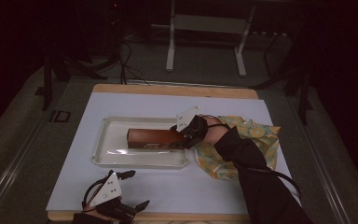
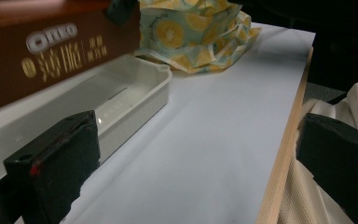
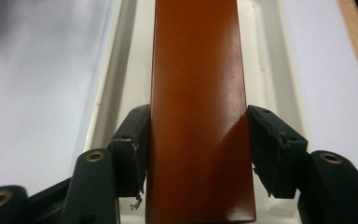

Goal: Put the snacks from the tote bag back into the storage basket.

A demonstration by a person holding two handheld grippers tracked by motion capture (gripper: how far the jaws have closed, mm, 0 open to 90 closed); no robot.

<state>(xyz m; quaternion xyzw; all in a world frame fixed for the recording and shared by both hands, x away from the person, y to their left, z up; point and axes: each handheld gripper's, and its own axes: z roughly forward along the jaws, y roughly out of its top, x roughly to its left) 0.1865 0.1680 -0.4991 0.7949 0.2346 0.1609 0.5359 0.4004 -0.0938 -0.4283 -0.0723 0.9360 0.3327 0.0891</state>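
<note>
A long brown box [image 1: 153, 138] lies lengthwise in a shallow white tray [image 1: 103, 154] at the middle of the table. In the left gripper view the box [image 2: 51, 51] shows white "OREO" lettering on its side and stands above the tray [image 2: 135, 88] floor; whether it rests on the floor or is lifted clear cannot be told. Its right end is in the right gripper [image 1: 186, 135], whose jaws are clamped on the box's two long sides. The right gripper view looks along the box [image 3: 198, 116], with a black pad pressed to each side of it and the tray [image 3: 116, 84] running beneath.

The tray sits on a white sheet [image 1: 168, 186] that covers most of a wooden board [image 1: 168, 89]. Just right of the tray lies a crumpled cloth [image 1: 256, 135] printed with yellow fruit slices, under the person's dark sleeve [image 1: 261, 182]. In the left gripper view the cloth [image 2: 200, 32] bunches beyond the tray's corner.

The left gripper [image 1: 133, 191] rests at the near left edge of the sheet, well apart from the tray, its jaws wide apart and holding nothing. Its grey plate [image 1: 107, 189] faces up. Its own view shows bare sheet [image 2: 214, 140] between the jaws, the board's edge [image 2: 284, 149] and pale fabric [image 2: 307, 200] at right.
</note>
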